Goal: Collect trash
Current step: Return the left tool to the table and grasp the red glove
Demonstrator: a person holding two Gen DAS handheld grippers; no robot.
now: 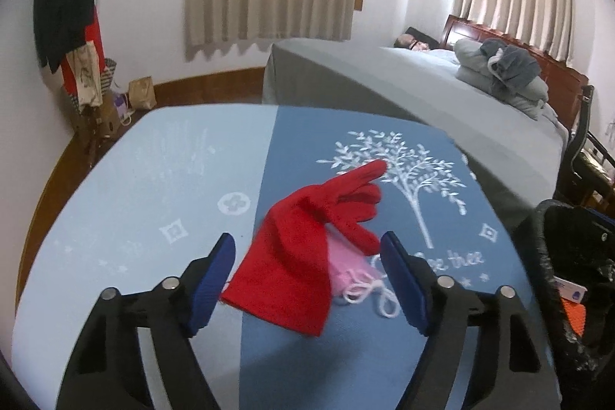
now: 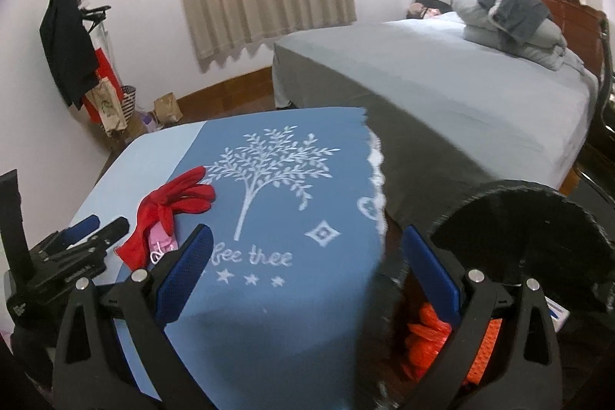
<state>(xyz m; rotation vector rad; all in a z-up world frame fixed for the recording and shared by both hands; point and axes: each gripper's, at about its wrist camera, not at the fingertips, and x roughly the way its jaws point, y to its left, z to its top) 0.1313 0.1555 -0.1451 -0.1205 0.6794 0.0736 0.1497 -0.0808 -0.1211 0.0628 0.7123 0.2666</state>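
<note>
A red glove (image 1: 307, 237) lies on the blue cloth-covered table (image 1: 153, 179), partly covering a pink face mask (image 1: 351, 273) with white ear loops. My left gripper (image 1: 307, 279) is open, its blue pads on either side of the glove's cuff, not touching it. The glove (image 2: 169, 210) and mask (image 2: 161, 243) also show in the right wrist view, with the left gripper (image 2: 96, 229) beside them. My right gripper (image 2: 307, 279) is open and empty over the table's right edge, next to a black-lined trash bin (image 2: 519, 237) holding orange trash (image 2: 426, 337).
The bin (image 1: 569, 275) stands right of the table. A grey-covered bed (image 1: 423, 83) with folded bedding lies behind. A coat rack (image 1: 65, 18) with clothes and bags on the floor stand at the far left wall. A dark chair (image 1: 580, 148) is at the right.
</note>
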